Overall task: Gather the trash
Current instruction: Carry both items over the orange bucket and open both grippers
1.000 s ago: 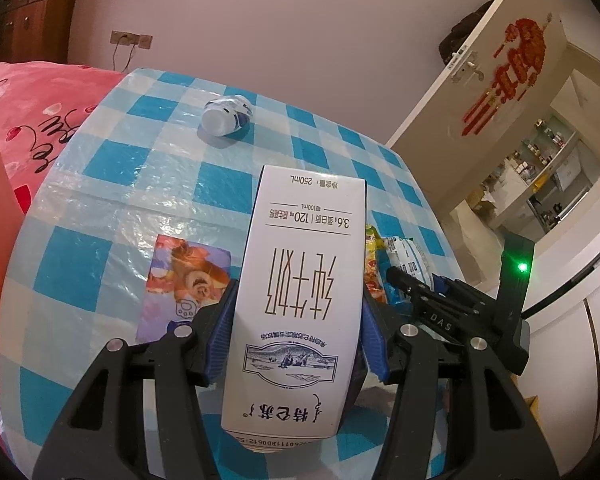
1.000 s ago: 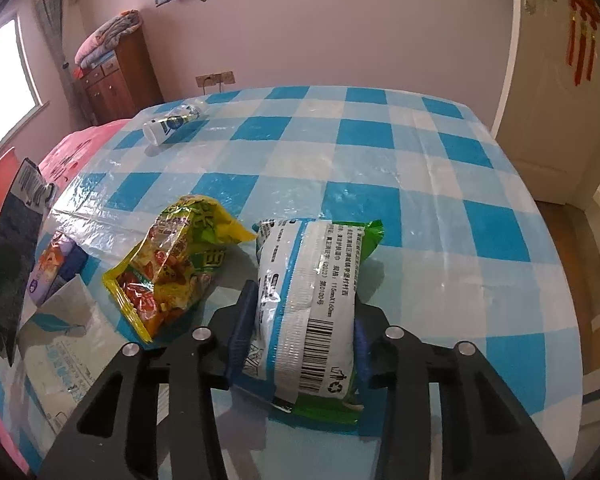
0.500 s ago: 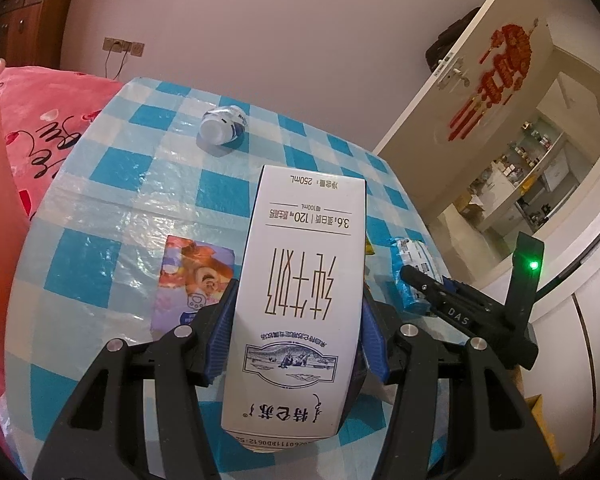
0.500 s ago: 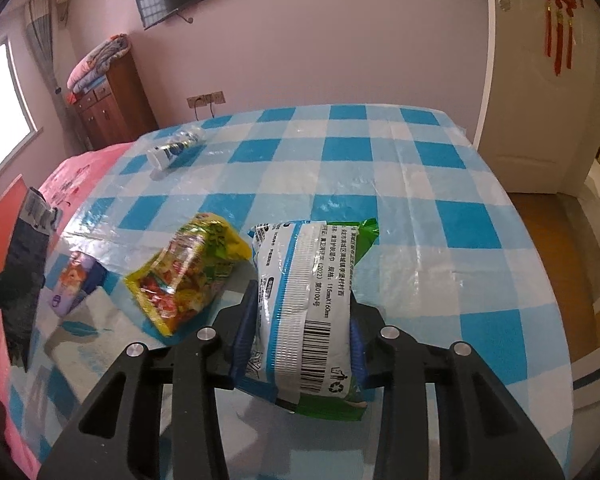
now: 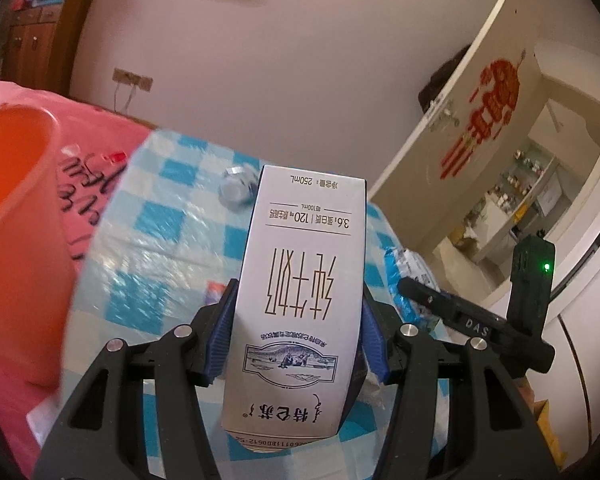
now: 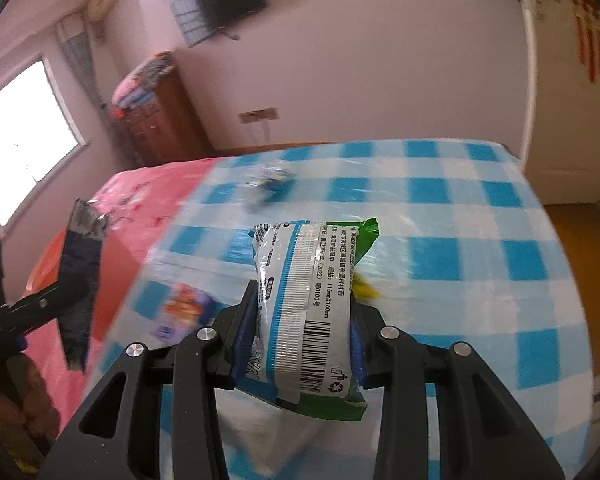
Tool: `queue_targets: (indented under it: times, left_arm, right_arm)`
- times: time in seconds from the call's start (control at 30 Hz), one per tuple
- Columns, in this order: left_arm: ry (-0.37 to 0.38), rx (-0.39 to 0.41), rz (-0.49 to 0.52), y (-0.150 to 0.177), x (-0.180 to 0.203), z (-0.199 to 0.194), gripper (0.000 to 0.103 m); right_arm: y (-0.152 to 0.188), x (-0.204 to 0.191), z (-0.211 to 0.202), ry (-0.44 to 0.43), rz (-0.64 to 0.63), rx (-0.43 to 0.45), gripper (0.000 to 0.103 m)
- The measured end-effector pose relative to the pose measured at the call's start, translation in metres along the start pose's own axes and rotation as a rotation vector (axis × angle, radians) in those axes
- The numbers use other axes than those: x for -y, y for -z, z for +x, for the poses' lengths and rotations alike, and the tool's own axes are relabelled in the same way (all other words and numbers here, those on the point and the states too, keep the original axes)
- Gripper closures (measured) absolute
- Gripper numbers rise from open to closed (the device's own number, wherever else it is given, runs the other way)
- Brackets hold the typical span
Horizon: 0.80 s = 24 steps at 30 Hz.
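Left wrist view first: the left gripper [image 5: 296, 336] has its blue pads clamped on the flanks of a tall white milk carton with gold lettering [image 5: 300, 280], held clear above the blue-and-white checked tablecloth [image 5: 156, 248]. An orange plastic bin [image 5: 16, 216] looms beyond the table's left edge, over the pink bedspread [image 5: 84, 184]. On the other side, the right gripper [image 6: 298, 344] squeezes a soft white-and-green snack packet with a barcode [image 6: 312, 300], also lifted off the cloth.

Risks now! That packet is slippery film pinched low, so a quick swing could let it slide out. The carton is top-heavy in its grip and may pivot. Two loads heading for one bin, I'd guess: the grippers could knock together at the rim. A small clear plastic bottle [image 5: 236, 190] lies near the far edge, unclaimed.
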<state>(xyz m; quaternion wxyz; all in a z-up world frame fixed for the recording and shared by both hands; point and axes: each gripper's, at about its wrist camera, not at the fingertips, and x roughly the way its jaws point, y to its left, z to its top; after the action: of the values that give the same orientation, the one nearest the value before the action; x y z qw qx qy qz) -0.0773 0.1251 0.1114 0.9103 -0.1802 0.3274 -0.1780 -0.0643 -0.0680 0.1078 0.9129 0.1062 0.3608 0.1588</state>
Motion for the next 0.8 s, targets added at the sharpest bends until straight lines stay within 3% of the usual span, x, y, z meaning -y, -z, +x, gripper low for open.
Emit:
queue_targets:
  times: [0.2,0.43,0.6,0.8]
  left_arm:
    - [-0.064,0.109,-0.025,-0.019,-0.02,-0.045,0.047]
    - [-0.221,0.239,-0.093,-0.038,-0.064,-0.097,0.047]
    - [-0.332,0.273,-0.145,-0.044,-0.097,-0.112,0.047]
    - [-0.4,0.281,-0.206,-0.043,-0.128,-0.118,0.047]
  right_arm:
    - [-0.024,-0.058,0.004,-0.141,-0.071,-0.011,0.063]
    - [-0.059,-0.148,0.021,-0.314,-0.192,-0.031,0.063]
    - [-0.08,-0.216,0.039,-0.396,-0.298,-0.031,0.063]
    - [-0.088,-0.279,0.062,-0.456,-0.377,-0.042,0.063]
